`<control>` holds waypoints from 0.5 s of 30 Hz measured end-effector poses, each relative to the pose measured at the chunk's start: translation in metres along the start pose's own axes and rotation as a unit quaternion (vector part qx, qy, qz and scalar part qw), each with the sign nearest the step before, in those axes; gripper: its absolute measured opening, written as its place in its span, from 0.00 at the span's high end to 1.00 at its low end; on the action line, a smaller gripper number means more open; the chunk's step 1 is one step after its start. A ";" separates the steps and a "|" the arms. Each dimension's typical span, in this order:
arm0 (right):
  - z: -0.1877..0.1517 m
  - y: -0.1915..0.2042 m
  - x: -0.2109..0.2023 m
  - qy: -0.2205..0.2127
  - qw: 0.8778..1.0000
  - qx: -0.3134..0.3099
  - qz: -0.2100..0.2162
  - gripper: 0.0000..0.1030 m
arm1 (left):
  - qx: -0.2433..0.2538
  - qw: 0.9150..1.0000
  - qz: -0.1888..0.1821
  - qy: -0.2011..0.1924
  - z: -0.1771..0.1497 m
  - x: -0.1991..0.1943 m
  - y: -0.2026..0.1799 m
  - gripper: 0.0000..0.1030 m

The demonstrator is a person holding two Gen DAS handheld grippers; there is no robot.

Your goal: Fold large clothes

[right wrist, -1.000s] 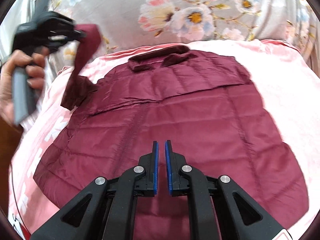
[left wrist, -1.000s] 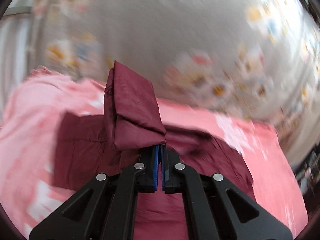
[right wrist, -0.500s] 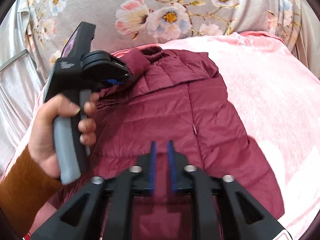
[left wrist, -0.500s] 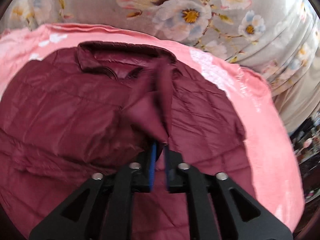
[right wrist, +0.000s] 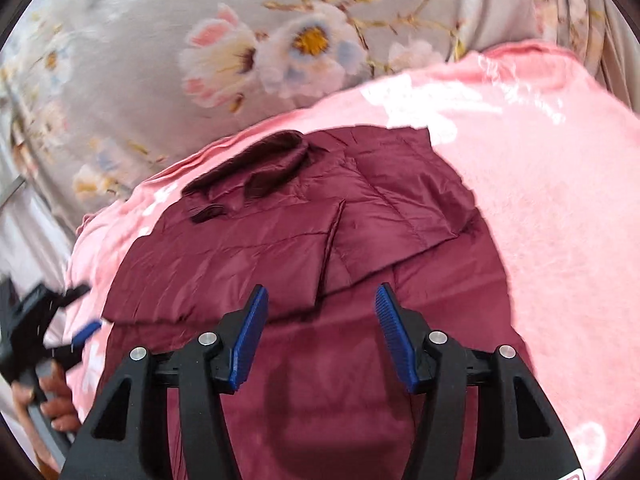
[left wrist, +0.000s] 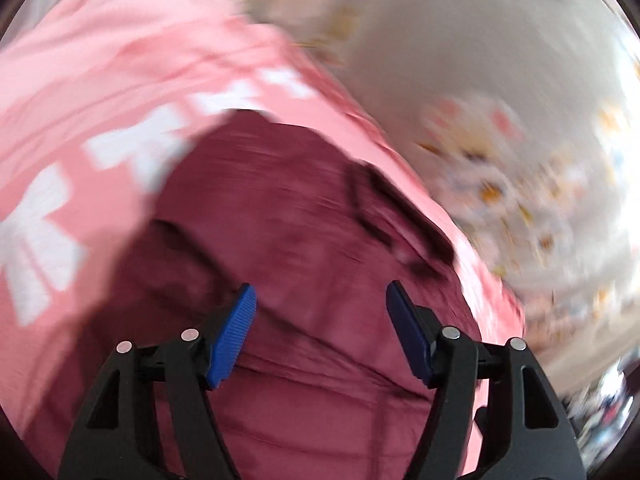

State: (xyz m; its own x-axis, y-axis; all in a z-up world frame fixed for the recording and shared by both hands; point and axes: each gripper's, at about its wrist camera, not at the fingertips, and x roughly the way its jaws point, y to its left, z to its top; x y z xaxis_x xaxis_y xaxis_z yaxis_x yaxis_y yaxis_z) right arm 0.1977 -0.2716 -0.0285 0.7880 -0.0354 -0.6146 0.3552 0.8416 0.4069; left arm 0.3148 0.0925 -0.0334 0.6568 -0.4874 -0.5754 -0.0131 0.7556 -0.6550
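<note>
One jacket, two grippers, nothing gripped.

I saw one pink plush blanket (right wrist: pixel 560 208) under one maroon quilted puffer jacket (right wrist: pixel 280 248), both sleeves folded across its front. My left gripper (left wrist: pixel 320 332) and right gripper (right wrist: pixel 318 336) hovered over it, jaws spreading apart, nothing between either pair of blue pads.
</note>
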 end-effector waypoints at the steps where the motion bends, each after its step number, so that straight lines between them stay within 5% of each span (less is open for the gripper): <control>1: 0.001 0.001 0.006 0.005 1.000 0.001 0.001 0.46 | -0.021 1.000 0.002 -0.002 0.007 -0.001 0.016 0.37; 5: 0.005 0.015 0.028 0.025 1.000 -0.015 -0.007 0.50 | -0.072 0.997 -0.003 0.001 0.021 0.001 0.051 0.38; 7: 0.004 0.020 0.034 0.034 0.999 -0.022 -0.007 0.63 | -0.088 0.996 -0.009 0.008 0.026 0.008 0.058 0.39; 9: 0.006 0.027 0.037 0.040 0.999 -0.032 -0.005 0.97 | -0.104 0.994 -0.013 0.013 0.028 0.017 0.064 0.43; 15: 0.037 0.049 -0.008 -0.034 0.997 -0.071 0.022 0.98 | -0.131 0.991 0.016 0.025 0.037 0.041 0.081 0.79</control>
State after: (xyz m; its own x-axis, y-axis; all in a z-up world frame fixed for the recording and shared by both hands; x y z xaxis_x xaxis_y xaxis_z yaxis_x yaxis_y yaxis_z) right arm 0.2278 -0.2501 0.0217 0.8354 -0.0295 -0.5488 0.2490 0.9105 0.3301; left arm 0.3684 0.1495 -0.0919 0.6146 -0.4911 -0.6173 -0.2328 0.6348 -0.7368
